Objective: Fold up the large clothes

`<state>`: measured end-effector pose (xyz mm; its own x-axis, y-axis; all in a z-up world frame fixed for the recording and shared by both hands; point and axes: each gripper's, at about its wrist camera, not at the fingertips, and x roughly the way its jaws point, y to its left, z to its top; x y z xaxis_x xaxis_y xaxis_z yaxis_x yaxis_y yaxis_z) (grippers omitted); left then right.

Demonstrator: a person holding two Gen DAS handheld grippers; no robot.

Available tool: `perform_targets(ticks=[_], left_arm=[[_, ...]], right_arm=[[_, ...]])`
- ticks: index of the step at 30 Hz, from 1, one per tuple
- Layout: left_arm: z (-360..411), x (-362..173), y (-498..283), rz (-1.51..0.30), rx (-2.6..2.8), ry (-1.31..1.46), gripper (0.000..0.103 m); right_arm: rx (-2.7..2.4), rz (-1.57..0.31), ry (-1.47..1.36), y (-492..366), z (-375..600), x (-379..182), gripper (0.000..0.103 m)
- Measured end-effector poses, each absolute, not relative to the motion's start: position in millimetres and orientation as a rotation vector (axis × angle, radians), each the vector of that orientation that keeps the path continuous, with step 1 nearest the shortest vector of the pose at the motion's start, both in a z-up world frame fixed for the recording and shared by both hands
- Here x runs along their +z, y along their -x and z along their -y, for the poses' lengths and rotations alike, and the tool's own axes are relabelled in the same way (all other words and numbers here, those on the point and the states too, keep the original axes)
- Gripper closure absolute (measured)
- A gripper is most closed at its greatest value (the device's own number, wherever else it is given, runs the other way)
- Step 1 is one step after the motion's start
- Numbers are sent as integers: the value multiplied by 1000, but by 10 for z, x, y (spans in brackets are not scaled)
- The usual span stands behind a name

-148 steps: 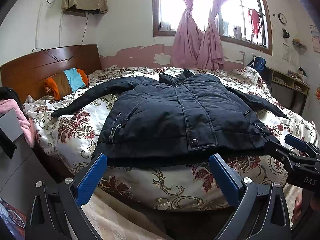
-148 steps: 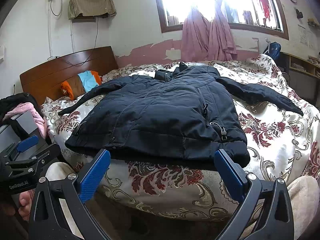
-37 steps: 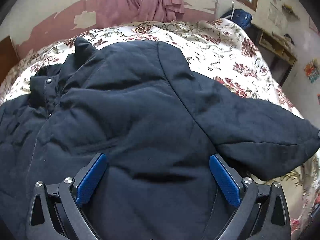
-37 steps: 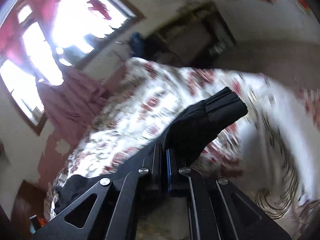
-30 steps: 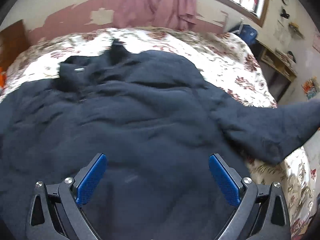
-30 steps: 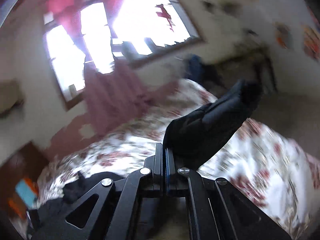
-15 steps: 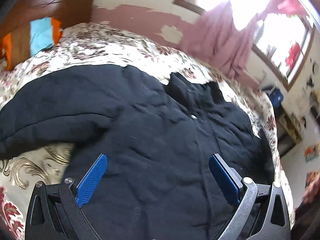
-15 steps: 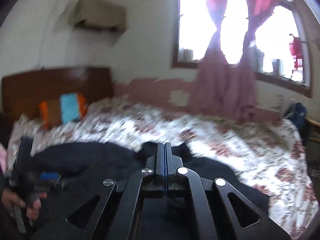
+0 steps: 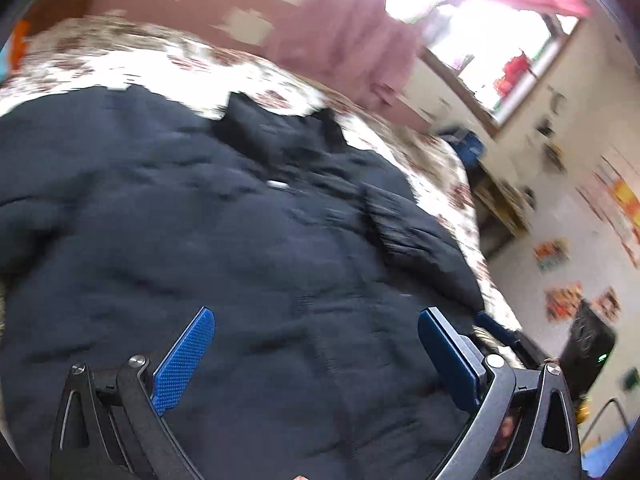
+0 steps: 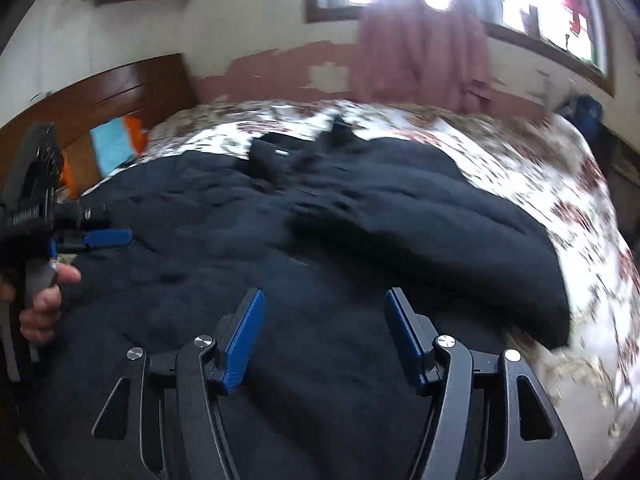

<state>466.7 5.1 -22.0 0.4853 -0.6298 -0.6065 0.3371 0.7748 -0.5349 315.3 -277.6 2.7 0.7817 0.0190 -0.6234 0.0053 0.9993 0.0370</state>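
Observation:
A large dark navy padded jacket lies spread on the floral bedspread, collar toward the far wall. Its right sleeve is folded in across the body. My left gripper is open and empty, just above the jacket's lower front. My right gripper is open and empty, above the jacket's middle. The left gripper also shows at the left edge of the right wrist view, held in a hand. Both views are blurred by motion.
The wooden headboard with an orange and blue pillow is at far left. Pink curtains hang under the window. A low shelf stands along the right wall, beside the bed's edge.
My right gripper has carried the right sleeve over the jacket's body, let it go and opened. My left gripper has swung over the jacket, staying open.

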Motion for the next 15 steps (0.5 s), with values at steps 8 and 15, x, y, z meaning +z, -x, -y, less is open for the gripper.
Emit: perform_targets(ticks=[8, 15], left_arm=[[1010, -299, -5253, -973, -716, 380, 1], [1403, -553, -5525, -1048, -649, 468, 52]], right_arm=[[-22, -663, -140, -3028, 3282, -103, 45], [-42, -671, -150, -2947, 3439, -160, 45]])
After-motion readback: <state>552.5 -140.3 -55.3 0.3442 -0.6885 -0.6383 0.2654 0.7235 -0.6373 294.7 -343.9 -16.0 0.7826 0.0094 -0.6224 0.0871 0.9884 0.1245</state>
